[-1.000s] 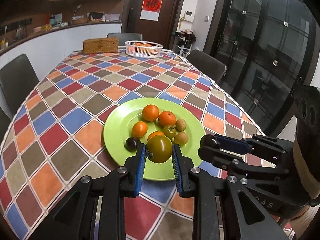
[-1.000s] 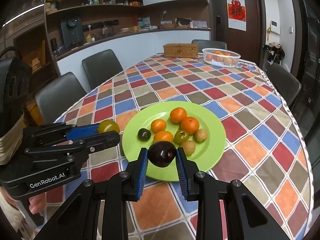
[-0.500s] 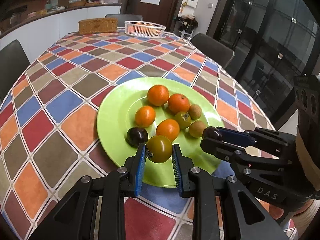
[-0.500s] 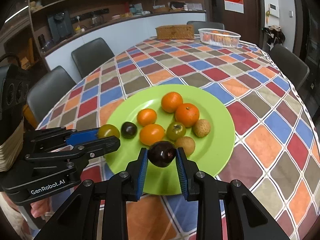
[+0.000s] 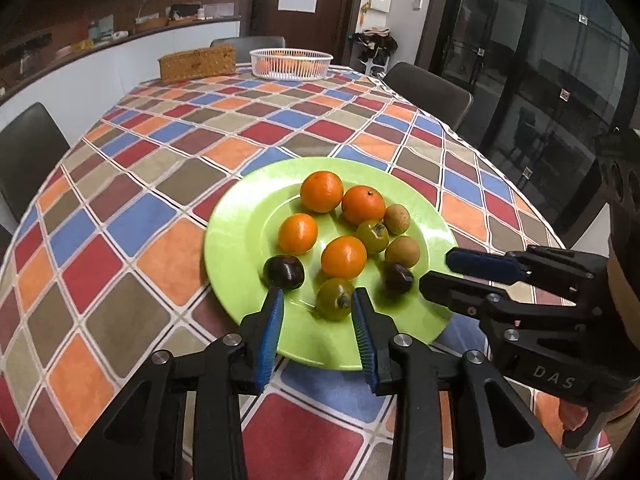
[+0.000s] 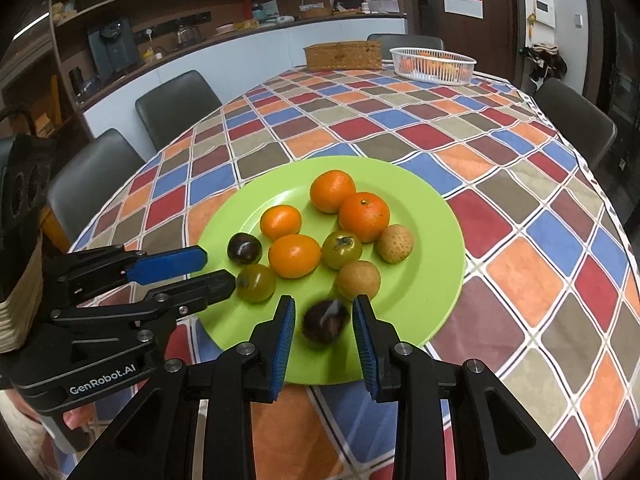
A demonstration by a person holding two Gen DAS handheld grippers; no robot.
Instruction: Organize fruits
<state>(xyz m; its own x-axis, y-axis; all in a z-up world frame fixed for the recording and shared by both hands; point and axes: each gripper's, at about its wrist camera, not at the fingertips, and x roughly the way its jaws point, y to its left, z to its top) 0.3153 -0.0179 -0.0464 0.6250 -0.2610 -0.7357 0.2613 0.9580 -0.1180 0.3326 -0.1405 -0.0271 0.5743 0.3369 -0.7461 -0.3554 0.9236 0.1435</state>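
Note:
A green plate (image 5: 240, 240) (image 6: 432, 280) on the checked tablecloth holds several oranges, two brown fruits, green tomatoes and dark plums. My left gripper (image 5: 318, 304) is open over the plate's near edge; a green tomato (image 5: 335, 298) lies loose on the plate between its fingers. My right gripper (image 6: 323, 314) is open too; a dark plum (image 6: 325, 321) lies blurred on the plate between its fingers. Each gripper shows in the other's view, the right one (image 5: 440, 268) and the left one (image 6: 212, 270).
A white basket (image 5: 291, 63) (image 6: 433, 63) with oranges and a wicker box (image 5: 197, 63) (image 6: 343, 55) stand at the table's far end. Dark chairs (image 6: 176, 104) ring the table. A glass wall is on the right.
Both grippers have opened. The green tomato has left the left gripper and the dark plum the right gripper; both now lie on the plate's near side.

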